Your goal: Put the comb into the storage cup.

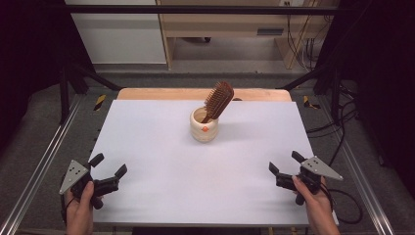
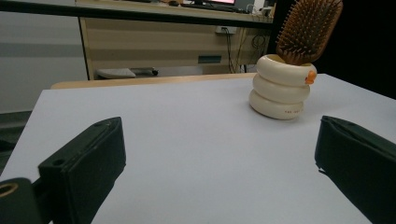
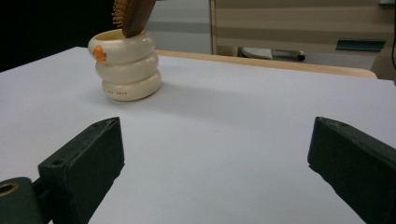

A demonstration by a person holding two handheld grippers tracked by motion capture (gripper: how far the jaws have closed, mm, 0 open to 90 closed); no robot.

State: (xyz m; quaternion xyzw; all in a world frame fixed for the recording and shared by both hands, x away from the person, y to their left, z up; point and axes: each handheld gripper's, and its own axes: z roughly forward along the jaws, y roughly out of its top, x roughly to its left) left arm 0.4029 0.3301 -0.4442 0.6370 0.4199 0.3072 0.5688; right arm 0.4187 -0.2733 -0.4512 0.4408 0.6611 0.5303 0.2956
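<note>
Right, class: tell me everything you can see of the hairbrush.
The hairbrush looks wooden, brown, with an oval paddle head covered in rows of pins. It stands handle-down in the cream ringed cup, so the handle's lower part is hidden. It leans, head up and to the right in the high view, resting against the cup's rim. The cup sits toward the far middle of the white table. Both grippers are apart from it, near the table's near corners.

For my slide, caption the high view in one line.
Both open grippers, left and right, rest at the table's near corners; hairbrush leans in cream cup.
</note>
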